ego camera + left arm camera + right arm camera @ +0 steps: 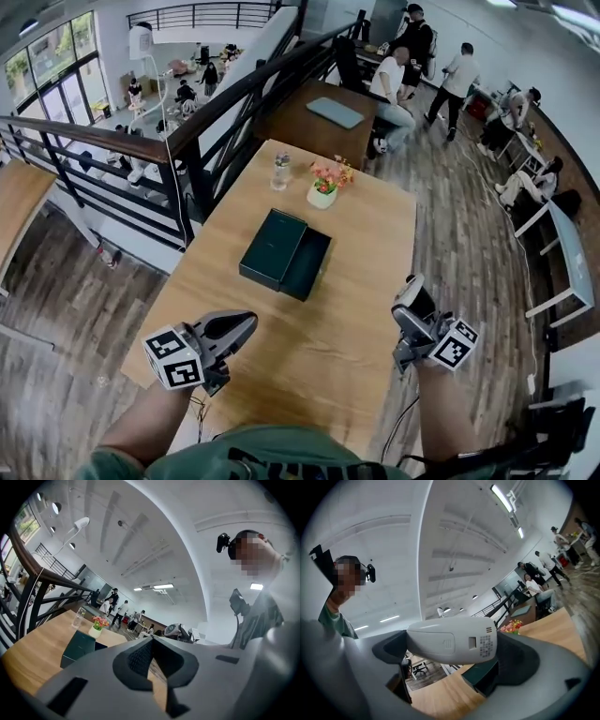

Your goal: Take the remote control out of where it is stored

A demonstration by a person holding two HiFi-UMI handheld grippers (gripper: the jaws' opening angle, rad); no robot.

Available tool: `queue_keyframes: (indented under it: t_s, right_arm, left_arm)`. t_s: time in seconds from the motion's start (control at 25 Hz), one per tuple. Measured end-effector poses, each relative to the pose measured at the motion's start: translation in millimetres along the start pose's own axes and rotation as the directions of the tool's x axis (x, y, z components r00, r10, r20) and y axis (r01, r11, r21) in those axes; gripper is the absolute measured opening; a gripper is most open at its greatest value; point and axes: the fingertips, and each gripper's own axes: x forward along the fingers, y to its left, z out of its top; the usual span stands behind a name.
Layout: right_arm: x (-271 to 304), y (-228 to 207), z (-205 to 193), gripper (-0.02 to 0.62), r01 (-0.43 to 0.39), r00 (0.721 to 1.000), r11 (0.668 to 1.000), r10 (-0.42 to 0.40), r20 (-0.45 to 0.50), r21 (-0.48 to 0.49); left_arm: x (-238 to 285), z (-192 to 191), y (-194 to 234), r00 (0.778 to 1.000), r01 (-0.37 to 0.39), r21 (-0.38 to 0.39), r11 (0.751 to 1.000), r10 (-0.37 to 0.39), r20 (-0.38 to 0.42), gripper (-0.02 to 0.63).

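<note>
At the head view's seven o'clock, the left claw (pixel 242 328) hovers over the near edge of the worktop (pixel 366 244). Its jaws are together with nothing between them. From it, the dark green box (pixel 284 254) lies at about one o'clock, mid-worktop. The lid is slid off to the left and the tray beside it is open and dark inside, with nothing pale showing in it. Past the box, toward twelve, stand a water bottle (pixel 279 172) and a small flower pot (pixel 322 192).

At five o'clock the right claw (pixel 410 309) is clamped on the remote control (pixel 452 641), a pale grey handset whose battery-cover side faces the gripper's camera. Its long axis runs crosswise to the jaws, and both ends stick out past the pads. The remote is held above the worktop, well apart from the box and at about four o'clock from it.

By my reading the remote is out of its storage, and what remains falls to the right hand, which holds it. The left claw is free to steady the box or close it.
</note>
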Motion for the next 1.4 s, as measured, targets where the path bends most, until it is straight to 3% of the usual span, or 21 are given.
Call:
queue_keyframes:
  t_s: [0.36, 0.6, 0.72, 0.84, 1.04, 1.28, 1.36, 1.4]
  right_arm:
    - [38.4, -143.6, -57.9, 0.584, 0.134, 0.977, 0.99, -0.14, -0.159, -0.051]
    - [63.8, -255.0, -95.3, 0.584, 0.2, 0.903, 0.945, -0.281, -0.326, -0.259]
    - [85.7, -298.8, -112.3, 0.584, 0.192, 0.861, 0.916, -0.33, -0.386, -0.353]
    - [114.5, -332.9, -127.2, 0.584, 0.161, 0.838, 0.903, -0.339, -0.429, -0.4]
    - [158.8, -382.9, -149.8, 0.584, 0.138, 0.824, 0.891, -0.346, -0.449, -0.432]
    - [183.7, -423.0, -171.5, 0.584, 0.159, 0.829, 0.868, -0.376, -0.414, -0.471]
    - [187.6, -431.6, -180.4, 0.584, 0.15, 0.81, 0.867, -0.383, -0.444, -0.475]
    - [185.1, -433.2, -190.4, 0.585, 0.135, 0.786, 0.873, -0.383, -0.486, -0.469]
  left_arm:
    - [62.1, -38.3, 67.2, 0.999, -0.031, -0.055, 0.998, 0.028, -0.044, 0.003]
    - [77.1, -67.6, 94.6, 0.995, -0.078, -0.118, 0.99, 0.07, -0.072, 0.003]
    - [80.3, -73.8, 115.2, 0.992, -0.099, -0.125, 0.987, 0.088, -0.089, 0.003]
    - [81.0, -75.7, 133.6, 0.99, -0.113, -0.127, 0.985, 0.101, -0.098, 0.003]
    - [79.6, -86.1, 161.1, 0.985, -0.135, -0.136, 0.981, 0.119, -0.122, 0.003]
    - [78.9, -100.1, 176.1, 0.981, -0.158, -0.157, 0.975, 0.136, -0.142, 0.003]
    - [81.7, -103.9, 179.8, 0.979, -0.164, -0.159, 0.974, 0.141, -0.148, 0.003]
    - [82.3, -106.2, 180.6, 0.978, -0.167, -0.163, 0.972, 0.143, -0.152, 0.003]
